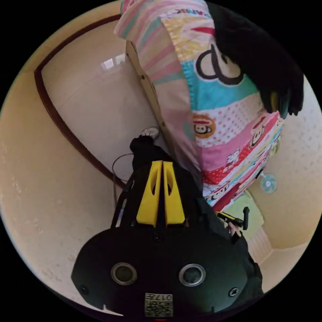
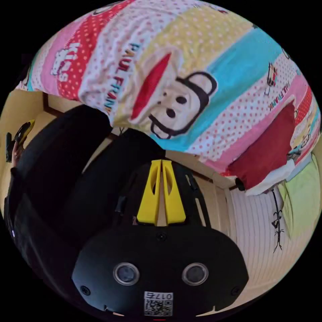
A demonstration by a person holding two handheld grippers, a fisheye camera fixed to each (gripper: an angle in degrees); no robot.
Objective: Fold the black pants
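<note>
Jaws of our left gripper (image 1: 162,164) sat pressed together, and black cloth of the pants (image 1: 147,151) bunched around and beyond their yellow tips; we judged them clamped on that cloth, though the very tips were partly buried in it. In the left gripper view more of the pants (image 1: 258,63) lay as a dark heap on the bed, on the bright cartoon-print bedspread (image 1: 214,110), near the bed's edge. The wooden bed frame (image 1: 147,84) ran along that edge, with shiny tiled floor (image 1: 97,97) and a dark skirting strip beside it. Further off in that view we saw the right gripper (image 1: 231,219) in a hand, small and far from the jaws.

Our right gripper (image 2: 161,164) likewise had its jaws closed to a thin slit. Black pant cloth (image 2: 77,167) hung from the bedspread's (image 2: 208,67) edge down past the jaws' left side, but we could not tell whether they had hold of it. A red pillow (image 2: 268,147) lay by the bed's far corner, touching the bedspread. The left gripper (image 2: 20,137) showed at the rim.
</note>
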